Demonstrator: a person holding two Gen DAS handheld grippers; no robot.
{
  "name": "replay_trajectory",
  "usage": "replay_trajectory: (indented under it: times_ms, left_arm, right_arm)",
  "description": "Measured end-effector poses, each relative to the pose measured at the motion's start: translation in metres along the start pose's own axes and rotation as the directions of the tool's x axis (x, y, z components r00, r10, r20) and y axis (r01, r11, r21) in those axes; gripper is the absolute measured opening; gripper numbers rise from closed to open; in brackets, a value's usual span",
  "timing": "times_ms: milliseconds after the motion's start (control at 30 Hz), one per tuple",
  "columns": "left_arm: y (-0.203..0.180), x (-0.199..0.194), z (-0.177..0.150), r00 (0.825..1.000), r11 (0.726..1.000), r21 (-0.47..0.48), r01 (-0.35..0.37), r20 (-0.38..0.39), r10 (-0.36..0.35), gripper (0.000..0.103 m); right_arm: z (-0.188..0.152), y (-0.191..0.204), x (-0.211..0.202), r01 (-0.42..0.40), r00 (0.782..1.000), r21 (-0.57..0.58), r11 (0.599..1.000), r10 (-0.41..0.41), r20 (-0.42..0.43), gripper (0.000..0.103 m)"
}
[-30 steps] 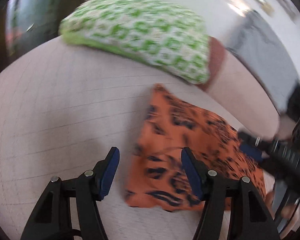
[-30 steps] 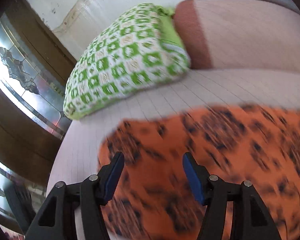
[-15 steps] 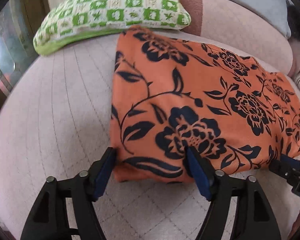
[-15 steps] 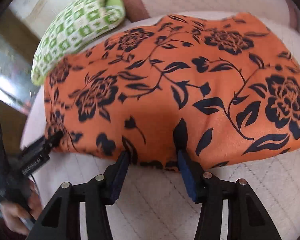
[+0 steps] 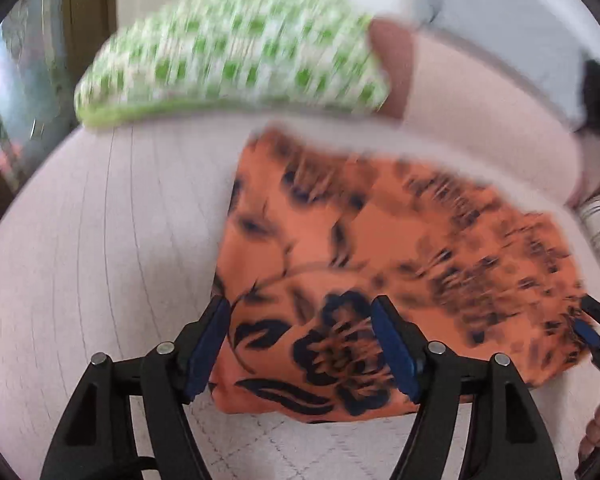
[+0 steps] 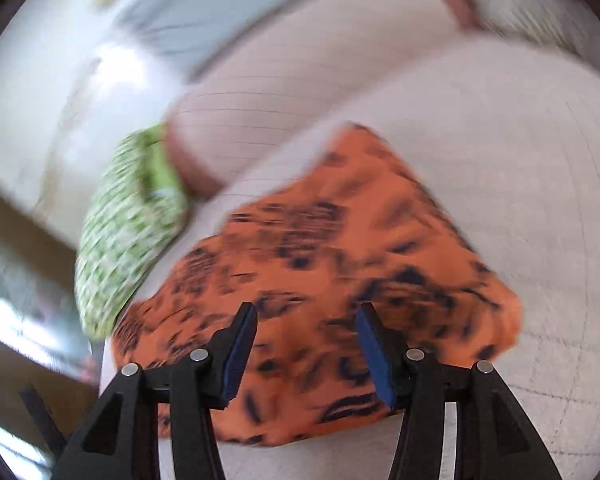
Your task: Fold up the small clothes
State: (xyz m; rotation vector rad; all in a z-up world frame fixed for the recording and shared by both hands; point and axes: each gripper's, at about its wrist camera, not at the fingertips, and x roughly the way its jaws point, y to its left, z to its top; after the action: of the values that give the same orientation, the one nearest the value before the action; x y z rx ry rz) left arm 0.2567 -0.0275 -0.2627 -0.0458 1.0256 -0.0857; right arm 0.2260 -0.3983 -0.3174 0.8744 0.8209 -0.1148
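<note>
Pale quilted sofa cushion (image 5: 100, 240) is seen bearing the folded orange floral garment (image 5: 360, 260), long axis left-right, both grippers' jaws held apart over its near edge, the other gripper caught only by the left view.

A home: pale quilted sofa (image 5: 100, 240) with green-checked cushion (image 5: 236, 52).

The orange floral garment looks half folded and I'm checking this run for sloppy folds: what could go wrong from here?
1. Both grippers' jaws stand open over the near edge of the orange floral garment, gripping nothing. Closing there could pinch several layers and drag the fold apart.
2. Both views are motion-blurred; a hasty grab may miss the edge.
3. The green checked cushion lies close behind the garment, so cloth pushed that way might bunch against it.
</note>
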Motion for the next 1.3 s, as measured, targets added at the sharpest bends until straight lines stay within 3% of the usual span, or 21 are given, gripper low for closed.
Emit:
replay_trajectory:
  times_ms: [33,100,233,333,467,567,700,800,900,1000,1100,1233,1300]
  left_arm:
    - [0.005,0.015,0.000,0.998,1.000,-0.020,-0.021,-0.060,0.020,0.080]
    - [0.019,0.021,-0.001,0.998,0.995,-0.101,0.019,-0.059,-0.025,0.090]
    - [0.025,0.011,0.002,0.998,0.995,-0.096,0.021,-0.062,-0.027,0.090]
    - [0.032,-0.004,0.000,0.998,0.987,-0.155,0.049,-0.028,-0.053,0.089]
    - [0.026,-0.029,-0.011,0.993,0.985,-0.134,0.113,-0.015,-0.116,0.089]
    - [0.016,-0.034,-0.031,0.976,0.967,-0.161,0.197,-0.060,-0.209,0.090]
    - [0.011,-0.024,-0.053,0.944,0.936,-0.241,0.256,-0.147,-0.296,0.089]
    - [0.010,-0.027,-0.059,0.947,0.929,-0.263,0.259,-0.117,-0.298,0.089]
    - [0.018,-0.024,-0.059,0.935,0.891,-0.352,0.287,-0.100,-0.341,0.089]
    - [0.021,-0.017,-0.052,0.933,0.872,-0.396,0.288,-0.089,-0.349,0.093]
    - [0.025,-0.007,-0.040,0.933,0.835,-0.459,0.303,-0.039,-0.359,0.094]
    - [0.032,0.007,-0.031,0.921,0.762,-0.548,0.345,0.041,-0.388,0.099]
    - [0.033,0.009,-0.028,0.916,0.740,-0.564,0.365,0.074,-0.395,0.099]
  right_arm:
    - [0.003,-0.014,0.011,0.015,0.999,0.052,0.999,-0.012,-0.050,0.055]
    - [0.007,-0.034,0.015,-0.028,0.997,0.123,0.992,0.037,-0.074,0.047]
    - [0.013,-0.035,0.002,-0.076,0.994,0.156,0.985,0.087,-0.067,0.048]
    - [0.014,-0.030,-0.012,-0.120,0.990,0.159,0.980,0.129,-0.049,0.055]
    - [0.004,-0.019,-0.032,-0.179,0.980,0.146,0.973,0.190,-0.067,0.067]
    - [-0.016,-0.015,-0.033,-0.221,0.963,0.168,0.961,0.242,-0.116,0.068]
    - [-0.031,-0.019,-0.027,-0.200,0.960,0.193,0.961,0.231,-0.158,0.068]
    - [-0.042,-0.031,-0.022,-0.196,0.952,0.250,0.948,0.245,-0.184,0.068]
    - [-0.049,-0.043,-0.021,-0.167,0.959,0.294,0.941,0.224,-0.172,0.074]
    - [-0.048,-0.060,-0.019,-0.132,0.969,0.353,0.926,0.196,-0.151,0.075]
    - [-0.042,-0.071,-0.018,-0.117,0.977,0.397,0.910,0.178,-0.120,0.076]
    - [-0.035,-0.078,-0.007,-0.151,0.973,0.447,0.882,0.212,-0.088,0.076]
    - [-0.030,-0.079,-0.002,-0.167,0.973,0.460,0.872,0.223,-0.068,0.077]
